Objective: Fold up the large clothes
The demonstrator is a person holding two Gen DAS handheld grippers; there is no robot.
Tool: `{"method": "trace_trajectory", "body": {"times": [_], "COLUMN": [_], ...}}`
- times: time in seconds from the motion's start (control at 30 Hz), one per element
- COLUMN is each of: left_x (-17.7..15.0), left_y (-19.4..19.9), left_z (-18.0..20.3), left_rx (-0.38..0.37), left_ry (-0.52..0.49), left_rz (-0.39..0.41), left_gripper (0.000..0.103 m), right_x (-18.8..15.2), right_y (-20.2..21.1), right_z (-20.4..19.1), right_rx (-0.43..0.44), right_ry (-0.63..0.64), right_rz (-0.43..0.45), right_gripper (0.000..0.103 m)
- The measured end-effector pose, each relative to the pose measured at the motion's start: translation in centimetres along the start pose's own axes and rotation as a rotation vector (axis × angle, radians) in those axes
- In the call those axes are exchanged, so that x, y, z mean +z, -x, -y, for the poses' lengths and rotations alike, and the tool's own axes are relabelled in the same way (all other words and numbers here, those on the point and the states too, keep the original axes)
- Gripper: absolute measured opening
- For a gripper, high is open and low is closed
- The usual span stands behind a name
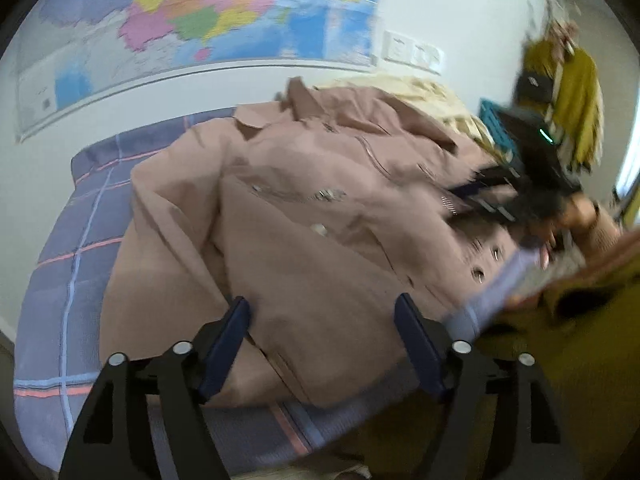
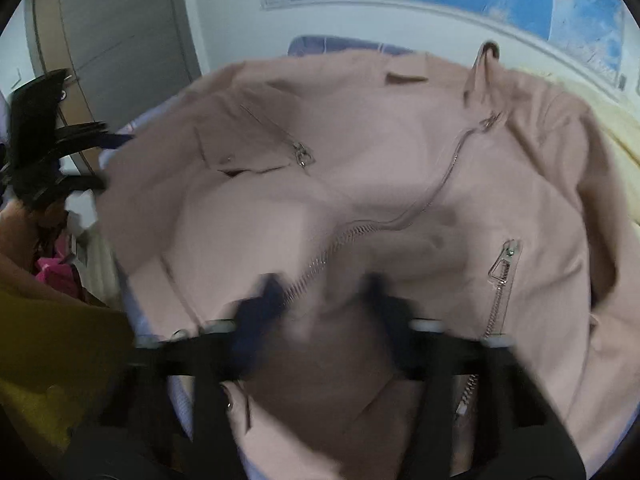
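- The pink jacket [image 1: 304, 216] is lying spread across the bed, on a purple checked sheet [image 1: 68, 264], front side up, with its zips showing.
- The main zip [image 2: 404, 216] is running diagonally from the collar down toward the near hem; a pocket zip [image 2: 502, 276] is sitting to its right, and another [image 2: 280, 136] at the far left.
- The left gripper [image 1: 322, 344] is hovering over the near edge of the jacket with its jaws standing wide apart; nothing is being clamped between them.
- The right gripper [image 2: 320, 300] is appearing motion-blurred above the jacket near the lower part of the main zip. Its fingers are showing a gap; whether the pads are pinching fabric cannot be told.
- A cream cloth [image 1: 436, 96] is lying beyond the jacket on the far right.
- A wall map [image 1: 192, 20] is hanging on the far wall behind the bed.
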State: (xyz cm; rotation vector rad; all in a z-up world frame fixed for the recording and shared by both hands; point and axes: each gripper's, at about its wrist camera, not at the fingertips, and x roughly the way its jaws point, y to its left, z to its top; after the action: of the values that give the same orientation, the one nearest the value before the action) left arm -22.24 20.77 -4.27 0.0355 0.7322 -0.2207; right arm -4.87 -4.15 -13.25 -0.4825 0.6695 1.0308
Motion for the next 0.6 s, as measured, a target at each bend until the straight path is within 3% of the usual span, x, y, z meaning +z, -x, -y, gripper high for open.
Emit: {"method": "trace_trajectory", "body": {"times": [0.1, 0.23, 0.33, 0.43, 0.5, 0.6], "left_x": [-0.7, -0.8, -0.6, -0.4, 0.0, 0.3], "left_y": [-0.6, -2.1, -3.5, -5.1, -5.0, -4.7], "left_z": [1.1, 1.3, 1.9, 1.0, -0.5, -2.2], "left_rx": [0.049, 0.085, 0.118, 0.156, 0.127, 0.095], "left_ry": [-0.051, -0.081, -0.116, -0.075, 0.008, 0.094], "left_rz": [-0.028, -0.060, -0.075, -0.114, -0.088, -0.064], "left_gripper": [0.073, 0.073, 0.073, 0.073, 0.065, 0.044], "right_x": [1.6, 4.0, 4.2, 3.3, 2.3, -0.2], "right_y": [0.8, 1.1, -0.9, -0.9, 1.3, 5.8], "right_z": [1.6, 3.7, 4.7, 4.4, 4.2, 4.6], "right_rx": [0.001, -0.057, -0.048, -0.043, -0.081, -0.085], "right_ry": [-0.049, -0.123, -0.167, -0.176, -0.167, -0.189], "right_rz": [0.071, 0.150, 0.116, 0.084, 0.120, 0.207], "right_gripper": [0.007, 0.006, 0.007, 0.024, 0.070, 0.074]}}
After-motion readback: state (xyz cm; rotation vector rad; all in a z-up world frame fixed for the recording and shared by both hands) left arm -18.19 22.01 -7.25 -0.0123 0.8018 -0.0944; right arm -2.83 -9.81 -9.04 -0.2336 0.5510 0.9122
